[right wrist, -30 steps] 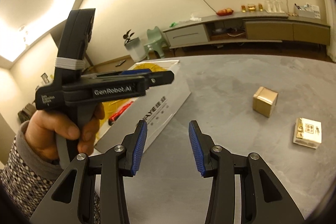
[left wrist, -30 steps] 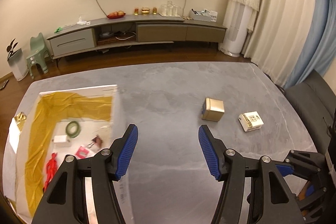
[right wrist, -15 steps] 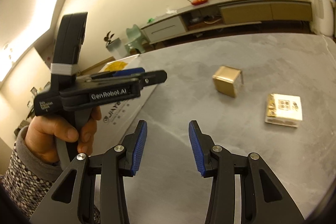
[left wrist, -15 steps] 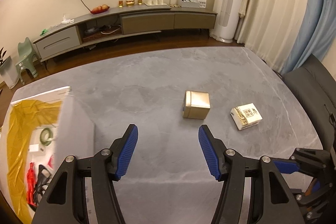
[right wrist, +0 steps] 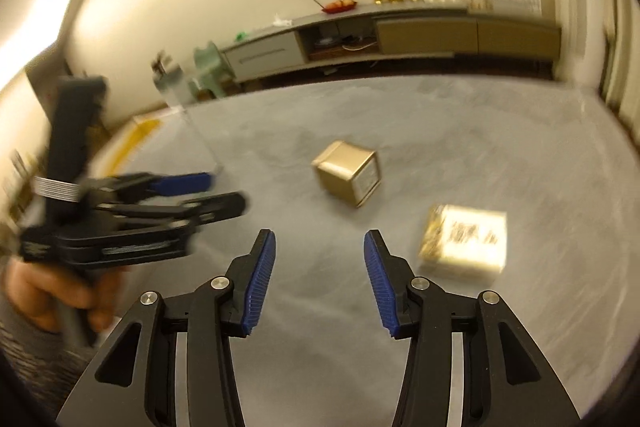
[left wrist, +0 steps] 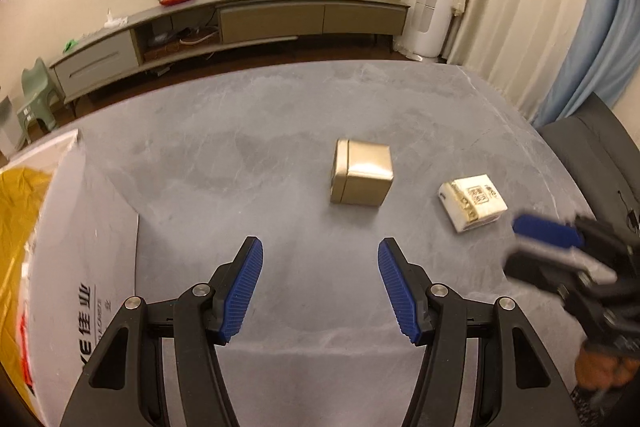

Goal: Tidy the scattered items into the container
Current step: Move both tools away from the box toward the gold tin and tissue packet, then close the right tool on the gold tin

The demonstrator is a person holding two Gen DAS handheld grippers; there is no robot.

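Gold tin (left wrist: 362, 173) sits mid-table, white packet (left wrist: 472, 202) just to its right, apart. White container (left wrist: 92, 227) w/ yellow lining at table's left edge. Left gripper (left wrist: 320, 291) and right gripper (right wrist: 319, 281) both spread wide, nothing held, above grey table (left wrist: 280, 131).

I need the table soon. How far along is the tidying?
Partly done: the white box with the yellow lining already holds some items, though they are hard to make out here. Nothing is in hand; the left claw and right claw are both open and empty. Left on the grey table: the gold tin and the white-and-gold packet.
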